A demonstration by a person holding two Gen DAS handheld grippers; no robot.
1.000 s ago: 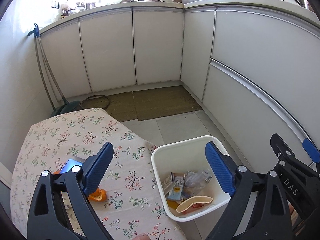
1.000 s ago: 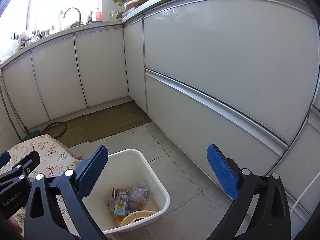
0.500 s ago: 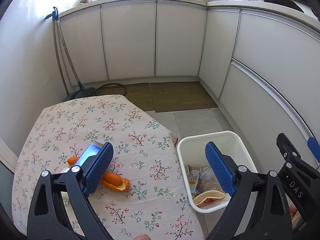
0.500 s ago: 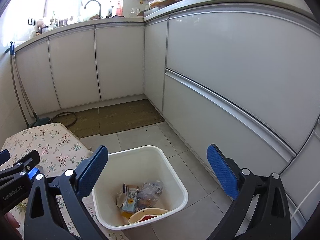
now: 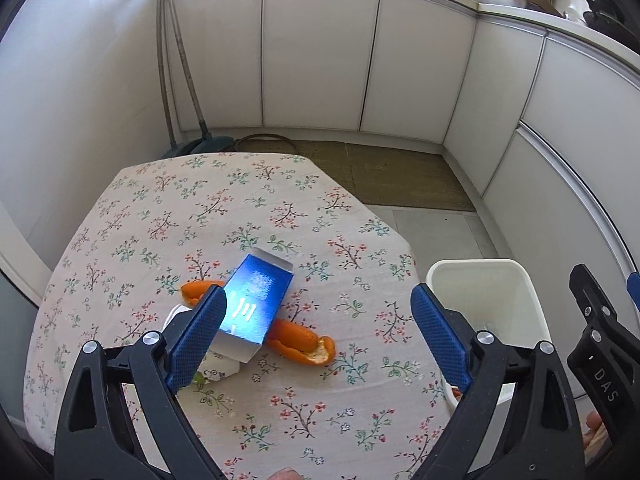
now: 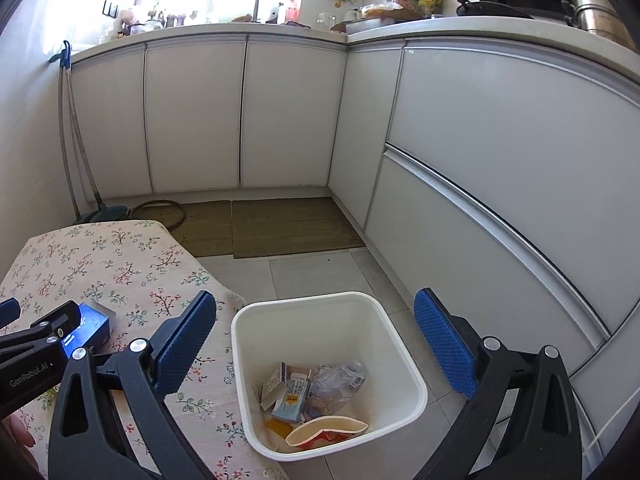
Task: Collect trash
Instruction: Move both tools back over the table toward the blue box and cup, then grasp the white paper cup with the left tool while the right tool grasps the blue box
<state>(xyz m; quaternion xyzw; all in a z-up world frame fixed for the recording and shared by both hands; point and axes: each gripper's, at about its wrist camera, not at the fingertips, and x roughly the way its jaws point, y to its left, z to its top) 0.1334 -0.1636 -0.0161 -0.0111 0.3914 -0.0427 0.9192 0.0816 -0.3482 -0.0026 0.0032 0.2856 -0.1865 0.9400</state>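
Left wrist view: white kitchen cabinets (image 5: pixel 320 52) are being shown curving around the room, with woven floor mats (image 5: pixel 384 172) lying at their base and a broom and dustpan (image 5: pixel 188 80) being leaned in the corner. Nearer the camera, a table covered by a floral tablecloth (image 5: pixel 160 208) is being shown, and a white trash bin (image 5: pixel 480 280) is being seen standing on the tiled floor just beside the table's right edge. On the cloth, a blue box (image 5: pixel 258 304) is being seen lying tilted across an orange peel (image 5: pixel 304 340), with one strip of peel showing at its upper left and a longer strip at its lower right; a white carton (image 5: pixel 222 364) is being partly hidden under the box's near end. The left gripper (image 5: pixel 318 340) is being held above the table with its jaws spread wide and nothing between them, its left pad overlapping the near corner of the box in the picture; whether they are touching cannot be told. In the right wrist view, the right gripper (image 6: pixel 314 344) is likewise being held wide apart and empty over the bin, in which a paper bowl (image 6: pixel 326 430), small cartons (image 6: pixel 290 394) and a crumpled clear wrapper (image 6: pixel 338 380) are being seen lying.
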